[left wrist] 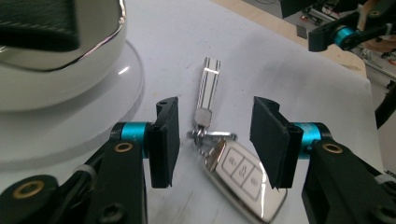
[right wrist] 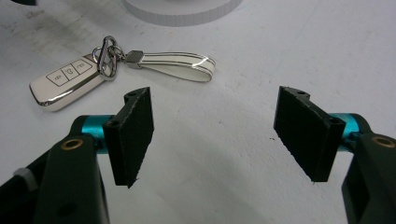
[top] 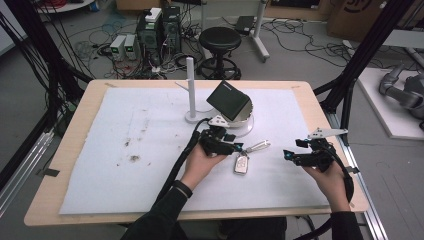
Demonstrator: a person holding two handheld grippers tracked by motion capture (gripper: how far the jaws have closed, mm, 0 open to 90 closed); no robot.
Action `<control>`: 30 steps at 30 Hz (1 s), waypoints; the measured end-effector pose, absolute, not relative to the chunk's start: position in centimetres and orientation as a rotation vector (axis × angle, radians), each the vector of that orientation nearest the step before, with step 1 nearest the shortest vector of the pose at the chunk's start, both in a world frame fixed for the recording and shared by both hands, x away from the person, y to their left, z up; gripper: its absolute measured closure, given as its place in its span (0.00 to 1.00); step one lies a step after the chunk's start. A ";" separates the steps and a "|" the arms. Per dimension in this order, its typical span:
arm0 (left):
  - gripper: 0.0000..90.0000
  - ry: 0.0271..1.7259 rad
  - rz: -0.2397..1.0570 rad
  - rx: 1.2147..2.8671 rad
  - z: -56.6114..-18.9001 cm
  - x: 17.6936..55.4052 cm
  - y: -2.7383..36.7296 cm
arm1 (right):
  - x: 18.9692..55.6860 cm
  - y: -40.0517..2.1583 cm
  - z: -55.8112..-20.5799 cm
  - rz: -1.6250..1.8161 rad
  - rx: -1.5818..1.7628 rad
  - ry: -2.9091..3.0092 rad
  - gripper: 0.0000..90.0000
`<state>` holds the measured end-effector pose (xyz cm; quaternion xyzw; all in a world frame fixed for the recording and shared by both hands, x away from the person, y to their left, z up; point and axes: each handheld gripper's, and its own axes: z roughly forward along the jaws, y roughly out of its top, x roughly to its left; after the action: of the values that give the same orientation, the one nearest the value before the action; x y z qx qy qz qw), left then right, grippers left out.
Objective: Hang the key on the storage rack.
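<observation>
Left gripper (left wrist: 215, 140) jaws straddling car key (left wrist: 243, 175) — not touching, white mat (left wrist: 289, 74)

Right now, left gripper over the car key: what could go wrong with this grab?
1. The left gripper straddles the ring and strap end, not the car key body; closing here may catch only the key ring, leaving the fob dangling.
2. The white round base sits close beside its left jaw; a sideways shift could bump it.
3. The right gripper is open and off the strap, so nothing steadies the key.
</observation>
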<state>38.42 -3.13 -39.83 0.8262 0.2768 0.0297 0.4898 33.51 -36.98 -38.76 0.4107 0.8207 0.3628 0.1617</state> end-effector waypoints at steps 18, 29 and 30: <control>0.69 0.730 -0.004 2.219 -43.3 42.3 -8.5 | 31.9 -39.3 -38.5 1.040 1.226 2.297 0.32; 0.82 0.639 0.035 2.293 -43.3 41.1 -9.6 | 32.0 -39.0 -38.4 1.041 1.216 2.301 0.32; 0.85 0.635 0.031 2.292 -43.3 41.1 -9.6 | 31.9 -39.0 -38.4 1.040 1.219 2.299 0.32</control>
<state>41.12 -9.57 -43.27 0.8943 0.2477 0.0121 0.3724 31.93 -38.97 -38.40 0.4287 0.8086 0.3659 0.1688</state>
